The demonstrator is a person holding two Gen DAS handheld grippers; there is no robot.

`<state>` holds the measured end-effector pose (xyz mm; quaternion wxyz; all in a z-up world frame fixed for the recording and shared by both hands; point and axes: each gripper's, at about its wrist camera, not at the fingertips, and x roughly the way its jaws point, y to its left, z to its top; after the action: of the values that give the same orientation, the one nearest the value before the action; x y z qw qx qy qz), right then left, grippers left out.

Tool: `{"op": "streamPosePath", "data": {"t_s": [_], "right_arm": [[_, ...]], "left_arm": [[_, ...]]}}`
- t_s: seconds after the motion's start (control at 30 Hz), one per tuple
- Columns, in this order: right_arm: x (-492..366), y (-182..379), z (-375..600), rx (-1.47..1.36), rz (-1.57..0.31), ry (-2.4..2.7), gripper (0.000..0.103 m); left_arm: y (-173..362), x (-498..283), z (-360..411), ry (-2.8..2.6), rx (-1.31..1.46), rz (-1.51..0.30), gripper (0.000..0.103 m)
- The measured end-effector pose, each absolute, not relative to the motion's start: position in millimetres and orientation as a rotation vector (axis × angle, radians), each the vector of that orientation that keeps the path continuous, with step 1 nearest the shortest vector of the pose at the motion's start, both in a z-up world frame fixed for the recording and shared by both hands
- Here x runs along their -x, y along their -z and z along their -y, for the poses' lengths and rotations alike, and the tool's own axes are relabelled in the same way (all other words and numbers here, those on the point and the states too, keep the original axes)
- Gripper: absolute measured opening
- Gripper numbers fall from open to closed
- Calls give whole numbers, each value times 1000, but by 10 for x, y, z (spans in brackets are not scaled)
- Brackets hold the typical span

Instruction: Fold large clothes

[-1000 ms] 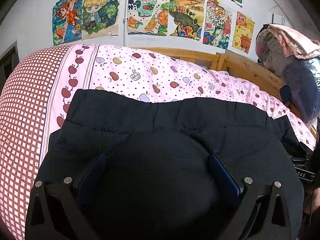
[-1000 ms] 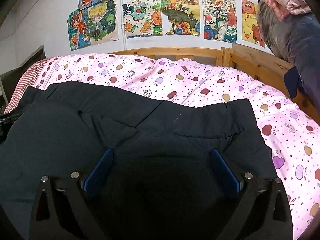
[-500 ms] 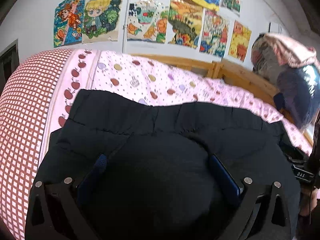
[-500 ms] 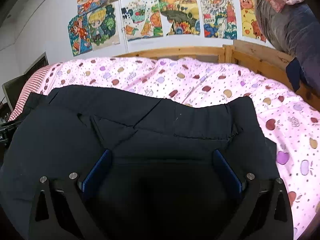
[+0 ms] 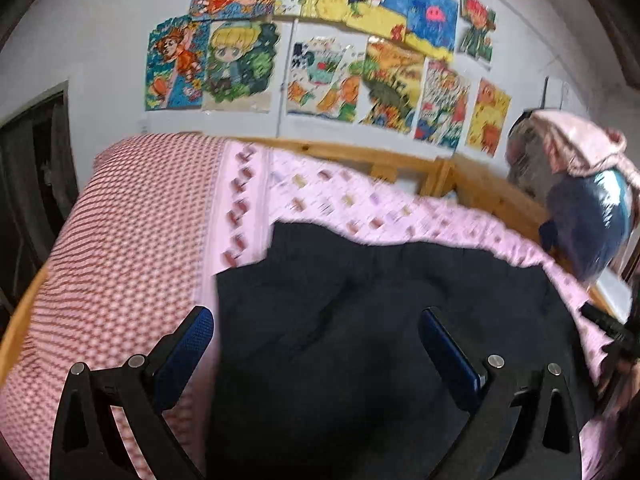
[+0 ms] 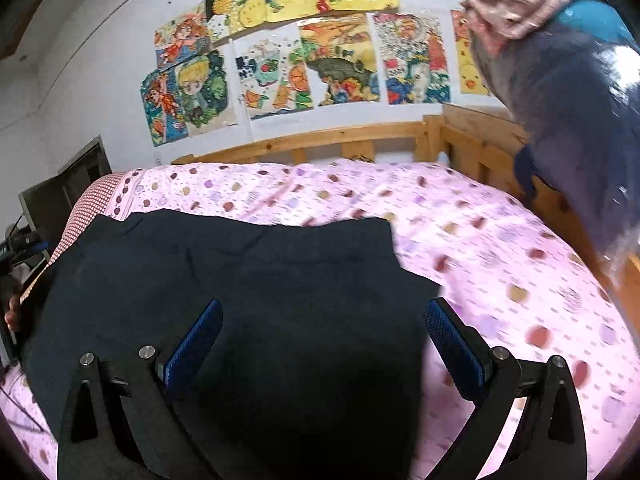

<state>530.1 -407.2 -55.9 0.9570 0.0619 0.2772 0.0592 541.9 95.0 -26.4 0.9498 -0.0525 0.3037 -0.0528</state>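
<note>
Folding of a large garment on a bed, seen from both wrist cameras. The dark garment [image 5: 380, 320] lay flat on the pink fruit-print bedsheet [image 6: 500, 248], its straight far edge running across the bed toward 12 o'clock and its near bulk filling the lower middle of each view. This flat placement gave a smooth working surface, and from its compact rectangular outline it was judged to be already partly folded.

The left gripper [image 5: 316, 344] stood with its blue-padded fingers spread wide and nothing between them; the 9 o'clock finger [image 5: 184, 356] lay over the red-checked border [image 5: 120, 240] of the sheet and the 3 o'clock finger over the cloth, so the tool straddled the garment's left edge. The right gripper [image 6: 324, 344] was likewise spread and empty, with its 3 o'clock finger [image 6: 456, 348] over bare sheet at the garment's right edge. Each tool was thus set at one side of the cloth, presumably to work both sides evenly.

Compared with one second earlier, both grippers had pulled back and outward: then each pair of fingers sat wholly over dark cloth, whereas now more wall drawings [image 6: 312, 52] and wooden bed rail [image 6: 320, 140] were visible. Motion blur marked both views. A hanging pile of clothing [image 6: 568, 100] occupied 2 o'clock.
</note>
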Motion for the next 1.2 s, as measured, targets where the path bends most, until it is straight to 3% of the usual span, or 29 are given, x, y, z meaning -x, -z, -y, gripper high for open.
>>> {"op": "streamPosePath", "data": {"t_s": [0.6, 1.2], "right_arm": [[-5458, 1345, 4389, -267, -794, -177, 101], [-5513, 1694, 4136, -379, -823, -427, 102]], "left_arm": [[998, -5697, -1440, 200, 316, -880, 103], [1270, -5596, -1502, 466, 443, -883, 103]]}}
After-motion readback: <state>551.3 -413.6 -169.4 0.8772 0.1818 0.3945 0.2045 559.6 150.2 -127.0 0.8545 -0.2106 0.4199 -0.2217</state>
